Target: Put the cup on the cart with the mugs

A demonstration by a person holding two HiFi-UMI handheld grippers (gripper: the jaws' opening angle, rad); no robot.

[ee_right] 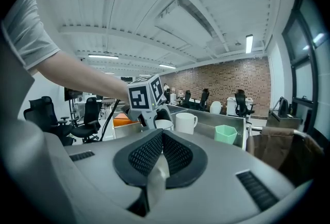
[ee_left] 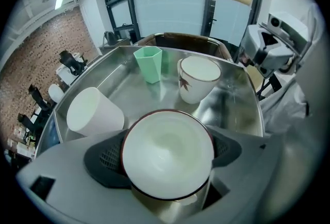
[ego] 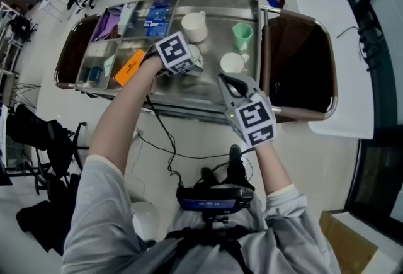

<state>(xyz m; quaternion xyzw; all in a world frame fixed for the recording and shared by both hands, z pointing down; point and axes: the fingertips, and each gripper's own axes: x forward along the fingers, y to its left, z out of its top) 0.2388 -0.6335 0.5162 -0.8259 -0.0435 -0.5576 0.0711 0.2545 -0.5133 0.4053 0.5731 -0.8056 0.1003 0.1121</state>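
Cup [ee_left: 167,151] is pinched in left gripper [ee_left: 166,158] low over the cart [ee_left: 234,102] by the mugs [ee_left: 198,79], just needs setting down; right gripper [ee_right: 161,153] pressed together, empty

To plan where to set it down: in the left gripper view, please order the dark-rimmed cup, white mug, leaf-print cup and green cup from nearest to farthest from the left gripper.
1. dark-rimmed cup, clamped between the jaws.
2. white mug, at left.
3. leaf-print cup, right of centre.
4. green cup, at the back.
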